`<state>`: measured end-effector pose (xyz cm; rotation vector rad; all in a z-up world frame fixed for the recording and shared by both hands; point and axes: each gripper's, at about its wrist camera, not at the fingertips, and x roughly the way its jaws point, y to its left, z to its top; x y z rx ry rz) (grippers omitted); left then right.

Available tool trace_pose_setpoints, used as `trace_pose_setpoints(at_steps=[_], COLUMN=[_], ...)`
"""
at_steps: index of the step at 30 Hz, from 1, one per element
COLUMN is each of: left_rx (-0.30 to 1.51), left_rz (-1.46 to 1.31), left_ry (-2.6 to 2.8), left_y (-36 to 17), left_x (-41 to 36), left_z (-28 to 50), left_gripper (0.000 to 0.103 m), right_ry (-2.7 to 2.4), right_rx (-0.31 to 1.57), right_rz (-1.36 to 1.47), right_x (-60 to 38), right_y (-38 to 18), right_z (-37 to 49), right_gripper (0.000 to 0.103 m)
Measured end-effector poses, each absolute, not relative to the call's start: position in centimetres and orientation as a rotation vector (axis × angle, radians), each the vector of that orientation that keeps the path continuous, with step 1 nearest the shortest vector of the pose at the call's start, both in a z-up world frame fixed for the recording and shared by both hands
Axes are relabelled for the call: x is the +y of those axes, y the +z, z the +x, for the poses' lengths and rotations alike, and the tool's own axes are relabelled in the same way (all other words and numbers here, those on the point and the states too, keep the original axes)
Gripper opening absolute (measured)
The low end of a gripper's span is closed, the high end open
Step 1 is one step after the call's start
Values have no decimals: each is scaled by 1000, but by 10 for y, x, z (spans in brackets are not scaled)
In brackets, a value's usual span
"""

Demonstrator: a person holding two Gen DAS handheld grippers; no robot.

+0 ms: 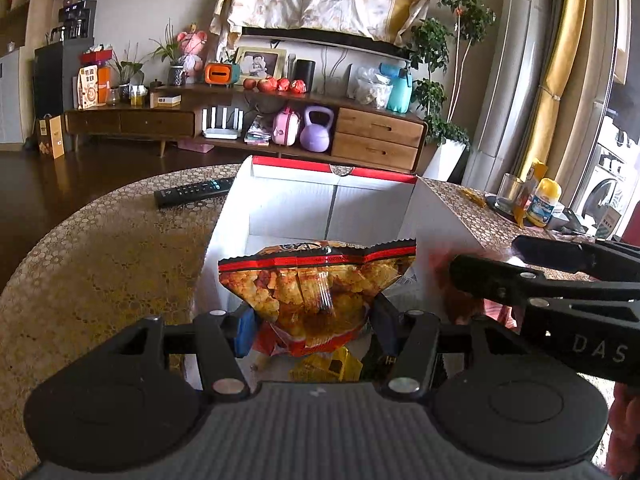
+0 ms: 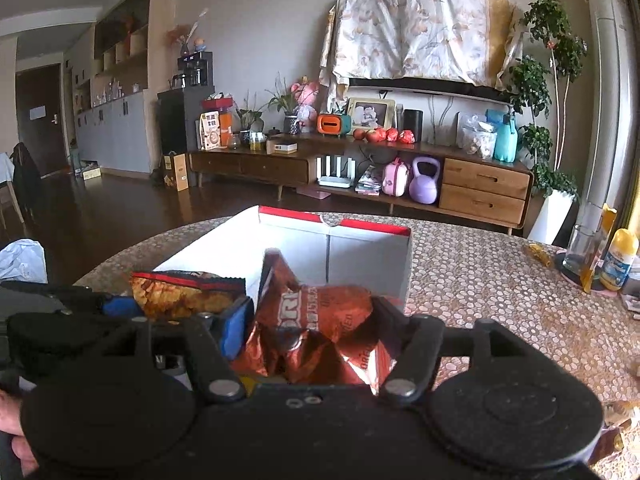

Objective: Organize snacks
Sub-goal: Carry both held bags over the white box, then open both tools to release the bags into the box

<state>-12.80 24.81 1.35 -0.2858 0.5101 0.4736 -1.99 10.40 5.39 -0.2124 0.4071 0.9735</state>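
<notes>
My left gripper (image 1: 312,326) is shut on a clear snack bag with a red band (image 1: 316,280) and holds it over the open white box with a red rim (image 1: 288,208). A yellow packet (image 1: 326,366) lies below it in the box. My right gripper (image 2: 310,324) is shut on a crumpled orange-red snack bag (image 2: 316,320), also over the box (image 2: 360,252). The right gripper shows in the left wrist view (image 1: 488,262) at the box's right wall. The left gripper's bag shows in the right wrist view (image 2: 184,292) at the left.
The box stands on a round table with a patterned cloth (image 1: 100,264). A black remote (image 1: 194,192) lies left of the box. A glass (image 2: 582,252) and a yellow-capped bottle (image 2: 618,260) stand at the table's right edge. A TV cabinet (image 1: 248,120) is behind.
</notes>
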Motion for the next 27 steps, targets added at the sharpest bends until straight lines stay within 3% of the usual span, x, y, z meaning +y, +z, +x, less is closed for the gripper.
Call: trace_pose_setpoints(at_steps=[5, 12, 15, 27], left_rx=[511, 497, 478, 420], left_rz=[-289, -276, -260, -208], left_ry=[476, 457, 479, 400], left_y=[14, 21, 27, 52], left_x=[248, 246, 242, 204], left_z=[-127, -125, -126, -111], left_gripper=[59, 66, 80, 87], right_ry=[971, 959, 941, 810], right_rx=[389, 385, 381, 370], right_rz=[-210, -166, -134, -34], right_x=[102, 89, 76, 10], right_y=[57, 65, 68, 73], right_z=[-22, -20, -18, 6], right_gripper=[74, 77, 81, 100])
